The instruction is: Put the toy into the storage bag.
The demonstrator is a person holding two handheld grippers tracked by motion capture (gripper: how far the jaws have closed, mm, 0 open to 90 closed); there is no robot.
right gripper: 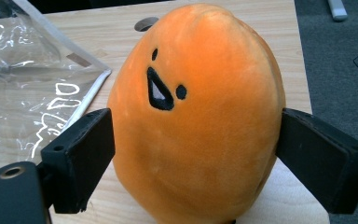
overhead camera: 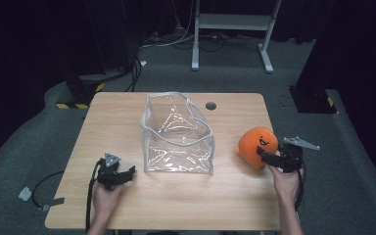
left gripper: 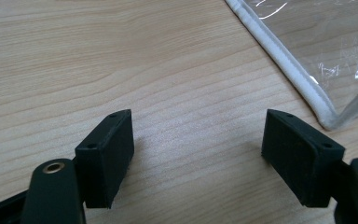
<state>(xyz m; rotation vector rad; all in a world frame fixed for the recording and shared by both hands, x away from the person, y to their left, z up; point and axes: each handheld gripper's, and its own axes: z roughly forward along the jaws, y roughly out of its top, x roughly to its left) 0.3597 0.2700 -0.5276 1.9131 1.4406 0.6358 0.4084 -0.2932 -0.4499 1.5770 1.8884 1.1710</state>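
right fingers (right gripper: 193,154): my black pads clamp the orange plush toy (right gripper: 196,116), soft, egg-shaped, at tabletop (overhead camera: 127,112) right edge
left fingers (left gripper: 198,154): spread wide, empty, over woodgrain
bag (overhead camera: 176,134): clear crinkled plastic, white piping, centre

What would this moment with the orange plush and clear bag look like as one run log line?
right gripper: shut on orange plush | left gripper: open, over bare table | clear bag: upright, mid-table

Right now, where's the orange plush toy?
In the high view the orange plush toy sits near the table's right edge, right of the clear plastic bag, clamped between the jaws of the right hand-held gripper.
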